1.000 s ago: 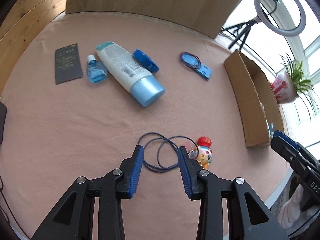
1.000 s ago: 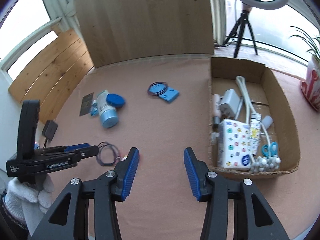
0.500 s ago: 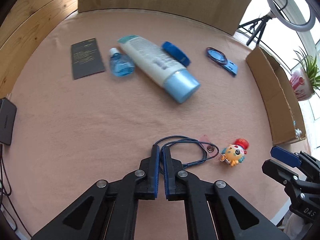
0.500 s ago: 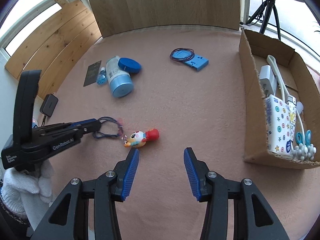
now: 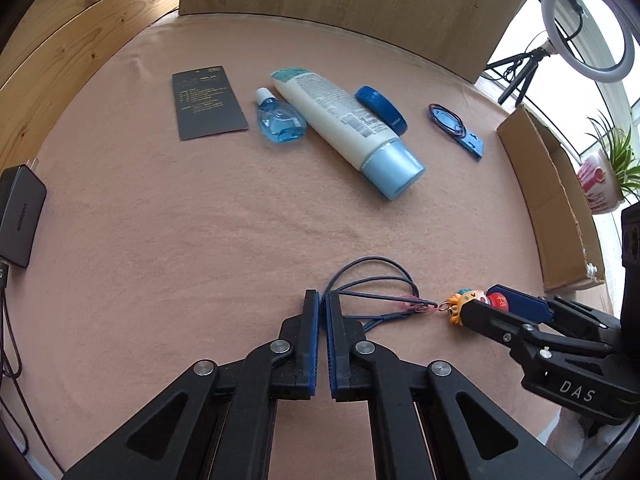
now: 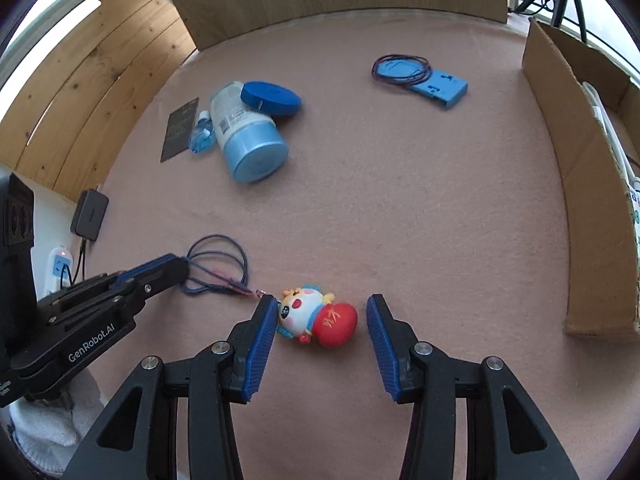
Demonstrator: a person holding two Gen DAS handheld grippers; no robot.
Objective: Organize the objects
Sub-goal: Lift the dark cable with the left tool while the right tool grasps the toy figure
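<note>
We clamp our left gripper [image 5: 323, 308] on the dark blue cord loop [image 5: 374, 280] of the small cartoon figurine keychain [image 6: 318, 316], which lies well left of the open cardboard box [image 6: 576, 168]; our right gripper [image 6: 322, 312] straddles it, fingers apart. The white tube with pale blue cap [image 5: 344, 128] beyond is still unboxed.

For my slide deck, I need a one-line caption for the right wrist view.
Open right gripper straddles a toy figure on the pink cloth while the left gripper pinches its blue cord.
</note>
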